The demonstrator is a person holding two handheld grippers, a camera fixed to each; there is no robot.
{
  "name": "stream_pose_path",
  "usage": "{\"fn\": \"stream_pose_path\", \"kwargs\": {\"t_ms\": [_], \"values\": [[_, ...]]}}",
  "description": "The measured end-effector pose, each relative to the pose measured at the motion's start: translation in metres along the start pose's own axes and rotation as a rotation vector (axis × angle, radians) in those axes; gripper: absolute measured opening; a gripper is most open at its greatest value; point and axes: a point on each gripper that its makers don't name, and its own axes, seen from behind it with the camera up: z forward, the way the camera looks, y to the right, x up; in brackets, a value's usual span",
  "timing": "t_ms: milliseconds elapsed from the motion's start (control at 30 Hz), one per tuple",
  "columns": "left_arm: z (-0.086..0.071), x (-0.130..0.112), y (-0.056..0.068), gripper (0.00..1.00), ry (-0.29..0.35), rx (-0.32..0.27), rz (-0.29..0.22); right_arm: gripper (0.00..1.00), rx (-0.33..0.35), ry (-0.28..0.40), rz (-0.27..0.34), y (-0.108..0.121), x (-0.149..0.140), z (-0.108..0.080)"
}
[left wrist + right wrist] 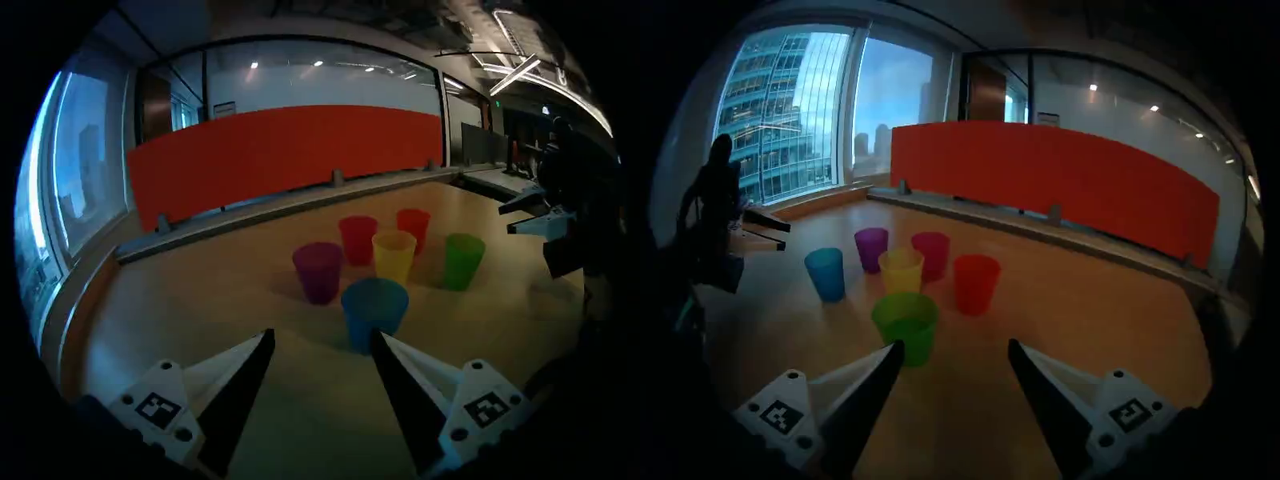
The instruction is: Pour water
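"On the wooden table [200, 304], which way do the cups [392, 260] point?"
"All six stand upright, long axis vertical, mouths up: blue cup [374, 312] nearest the left gripper [322, 334], then purple cup [318, 270], yellow cup [394, 252], green cup [462, 260], pink cup [357, 238] and red cup [413, 228] (plain coloured, tapered toward the base, clustered close together). Whether any holds water cannot be told."
"And the grippers?"
"Left gripper spread wide, holding nothing; right gripper [954, 343] likewise, the green cup just ahead of its fingers."

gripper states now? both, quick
Left gripper: open, empty; blue plastic cup stands just ahead.
Right gripper: open, empty; green plastic cup stands just ahead.
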Motion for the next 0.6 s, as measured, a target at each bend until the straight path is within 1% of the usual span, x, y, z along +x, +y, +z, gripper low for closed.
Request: {"fn": "stream_pose_path", "kwargs": {"t_ms": [167,400,600], "values": [[-0.004,0.01,-0.007,0.87,0.056,0.043,-0.022,1.0,-0.067,0.048,0.026,0.01,0.009,-0.005],[-0.007,0.021,-0.015,0.87,0.132,0.085,-0.066,1.0,-0.194,0.128,0.064,0.033,0.021,-0.011],[-0.011,0.03,-0.024,0.87,0.192,0.144,-0.065,1.0,-0.271,0.188,0.087,0.047,0.029,-0.014]]}}
